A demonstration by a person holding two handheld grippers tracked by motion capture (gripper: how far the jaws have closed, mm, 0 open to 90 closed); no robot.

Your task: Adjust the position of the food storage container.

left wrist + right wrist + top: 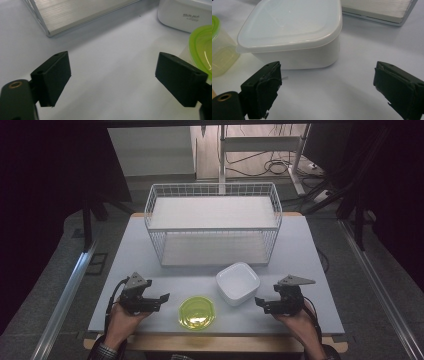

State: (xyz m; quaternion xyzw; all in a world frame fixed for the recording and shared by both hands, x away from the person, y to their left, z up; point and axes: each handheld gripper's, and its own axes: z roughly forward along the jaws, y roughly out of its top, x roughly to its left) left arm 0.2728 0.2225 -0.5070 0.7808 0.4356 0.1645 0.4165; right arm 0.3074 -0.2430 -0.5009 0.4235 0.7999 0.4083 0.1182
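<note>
We see a white lidded container [238, 283], a green-lidded tub [197, 312] and a wire shelf rack [213, 223] on the table [300, 250], between and beyond the claws.

— What blocks the middle of the tabletop [300, 250]?
— The wire shelf rack [213, 222] at twelve o'clock, spanning most of the far half.
— And nearer?
— The white lidded container [238, 283] and the green-lidded tub [197, 312] sit just beside each other between the left hand-held gripper [159, 300] and right hand-held gripper [261, 304].
— Free room?
— Bare strips at nine and three o'clock beside the rack, and bare tabletop between each gripper's spread jaws.
</note>
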